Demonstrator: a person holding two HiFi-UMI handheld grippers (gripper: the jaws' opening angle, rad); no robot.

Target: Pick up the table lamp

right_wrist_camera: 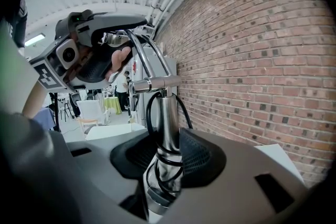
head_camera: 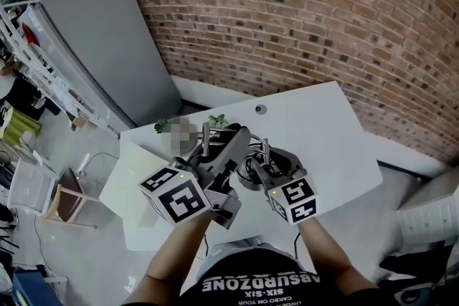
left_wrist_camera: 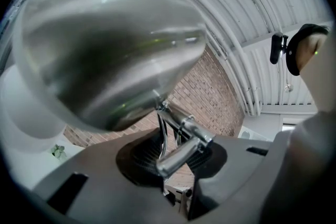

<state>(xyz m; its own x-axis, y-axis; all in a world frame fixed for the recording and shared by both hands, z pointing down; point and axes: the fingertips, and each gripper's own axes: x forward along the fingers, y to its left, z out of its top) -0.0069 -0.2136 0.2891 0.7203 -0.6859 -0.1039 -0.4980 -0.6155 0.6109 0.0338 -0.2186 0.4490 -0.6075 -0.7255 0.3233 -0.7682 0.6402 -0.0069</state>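
Note:
A chrome table lamp [head_camera: 242, 148] is held between both grippers over the white table [head_camera: 337, 147]. My left gripper [head_camera: 237, 143] is shut on the lamp's thin upper arm [left_wrist_camera: 181, 150], just below the big silver shade [left_wrist_camera: 105, 39] that fills the left gripper view. My right gripper [head_camera: 262, 167] is shut on the upright chrome stem [right_wrist_camera: 168, 128], which has a black cord [right_wrist_camera: 152, 113] looped around it. In the right gripper view the left gripper [right_wrist_camera: 89, 52] shows at the upper left, by the curved arm. I cannot tell whether the lamp's base touches the table.
A brick wall [head_camera: 323, 11] runs behind the table, and a tall grey cabinet [head_camera: 100, 46] stands at the back left. A small green plant [head_camera: 217, 120] and a small round thing [head_camera: 260, 110] sit on the far part of the table. A white chair [head_camera: 29, 186] stands at the left.

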